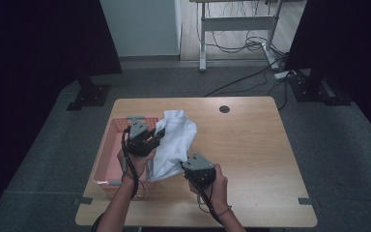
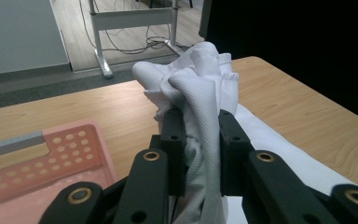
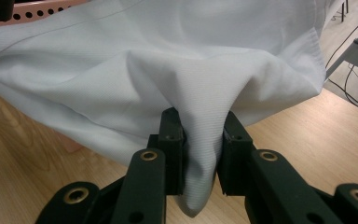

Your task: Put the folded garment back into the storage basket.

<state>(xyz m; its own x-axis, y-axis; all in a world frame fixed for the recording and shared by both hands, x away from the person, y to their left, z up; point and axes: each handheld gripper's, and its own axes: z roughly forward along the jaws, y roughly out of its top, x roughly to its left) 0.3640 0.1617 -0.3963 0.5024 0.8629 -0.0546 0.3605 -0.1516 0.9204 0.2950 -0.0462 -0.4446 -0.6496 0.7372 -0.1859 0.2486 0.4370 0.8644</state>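
Note:
A white cloth (image 1: 174,140) hangs bunched between my two grippers above the wooden table (image 1: 251,145). My left gripper (image 1: 158,137) is shut on its upper part, beside the pink basket (image 1: 107,159); in the left gripper view a thick fold of the cloth (image 2: 205,93) is pinched between the black jaws of the left gripper (image 2: 201,123). My right gripper (image 1: 185,166) is shut on the cloth's lower edge near the table's front. In the right gripper view, a pleat of the cloth (image 3: 200,93) is squeezed between the jaws of the right gripper (image 3: 200,122), and the rest drapes above.
The pink perforated basket (image 2: 51,154) stands on the table's left side, partly under the cloth. A round cable hole (image 1: 224,109) is near the table's far edge. Beyond the table are desk legs (image 1: 203,43), floor cables and dark screens on both sides.

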